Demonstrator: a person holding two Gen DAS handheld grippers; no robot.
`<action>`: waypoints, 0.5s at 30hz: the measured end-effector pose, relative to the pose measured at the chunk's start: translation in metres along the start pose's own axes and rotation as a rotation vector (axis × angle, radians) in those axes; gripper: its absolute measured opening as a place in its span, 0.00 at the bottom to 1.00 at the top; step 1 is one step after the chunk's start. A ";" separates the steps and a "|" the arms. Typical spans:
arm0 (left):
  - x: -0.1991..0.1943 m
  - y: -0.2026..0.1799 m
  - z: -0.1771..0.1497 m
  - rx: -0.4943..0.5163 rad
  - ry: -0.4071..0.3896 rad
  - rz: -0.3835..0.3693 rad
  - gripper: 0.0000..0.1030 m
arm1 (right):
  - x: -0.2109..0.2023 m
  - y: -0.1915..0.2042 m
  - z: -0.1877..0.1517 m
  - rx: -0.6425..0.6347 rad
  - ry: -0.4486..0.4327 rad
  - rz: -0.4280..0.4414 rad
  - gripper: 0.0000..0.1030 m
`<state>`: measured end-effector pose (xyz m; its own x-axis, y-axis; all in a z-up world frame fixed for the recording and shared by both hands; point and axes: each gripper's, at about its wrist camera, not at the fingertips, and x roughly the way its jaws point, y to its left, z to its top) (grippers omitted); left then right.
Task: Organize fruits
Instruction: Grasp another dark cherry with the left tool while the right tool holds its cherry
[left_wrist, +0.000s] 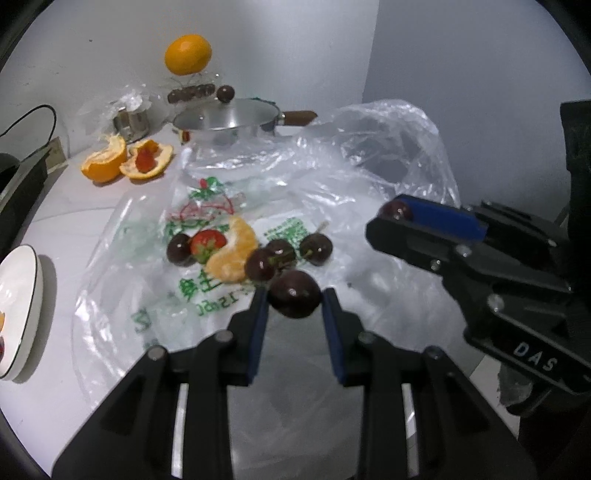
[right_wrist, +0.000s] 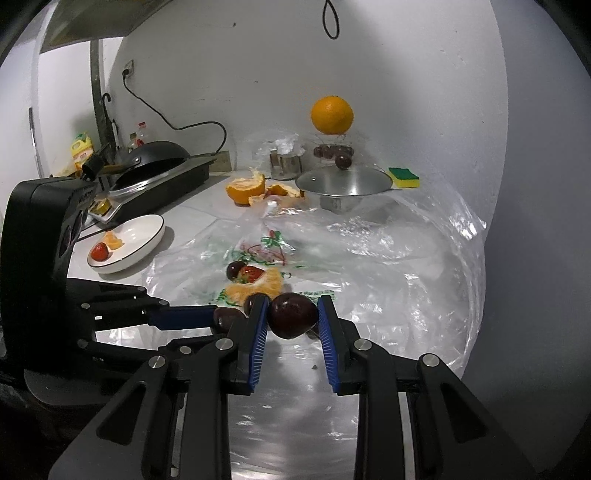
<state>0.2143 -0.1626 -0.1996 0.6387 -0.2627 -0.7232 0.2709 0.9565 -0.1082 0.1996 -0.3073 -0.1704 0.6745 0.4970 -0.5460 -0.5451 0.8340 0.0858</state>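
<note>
- In the left wrist view, the white plate (left_wrist: 22, 314) is cut off by the left edge; we see only slivers of what lies on it.
- Printed green lettering on the plastic bag (left_wrist: 207, 291) is too blurred for us to read.
- In the right wrist view, bottles (right_wrist: 138, 138) at upper left are too small to identify.
- The right tongs (right_wrist: 291, 314) hide part of a dark cherry (right_wrist: 227, 318) behind them.

White counter (right_wrist: 192, 218), wall behind. Crinkled clear plastic bag (right_wrist: 388, 266) spread over most of it. Left of bag: white plate (right_wrist: 147, 236). Behind bag: orange peel (right_wrist: 247, 188), steel pan (right_wrist: 347, 184), green-yellow sponge (right_wrist: 404, 178). Far left of bag: black cooktop (right_wrist: 166, 184).
</note>
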 end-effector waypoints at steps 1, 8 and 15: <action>-0.003 0.002 -0.001 -0.001 -0.004 -0.001 0.29 | 0.000 0.002 0.001 -0.003 -0.001 -0.001 0.28; -0.024 0.012 -0.008 -0.010 -0.029 -0.001 0.29 | -0.002 0.022 0.007 -0.029 -0.006 -0.002 0.28; -0.046 0.028 -0.017 -0.024 -0.060 0.013 0.29 | -0.003 0.044 0.011 -0.053 -0.012 0.001 0.28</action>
<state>0.1797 -0.1214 -0.1809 0.6840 -0.2563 -0.6829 0.2453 0.9625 -0.1155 0.1792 -0.2698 -0.1559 0.6792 0.5011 -0.5362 -0.5713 0.8197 0.0423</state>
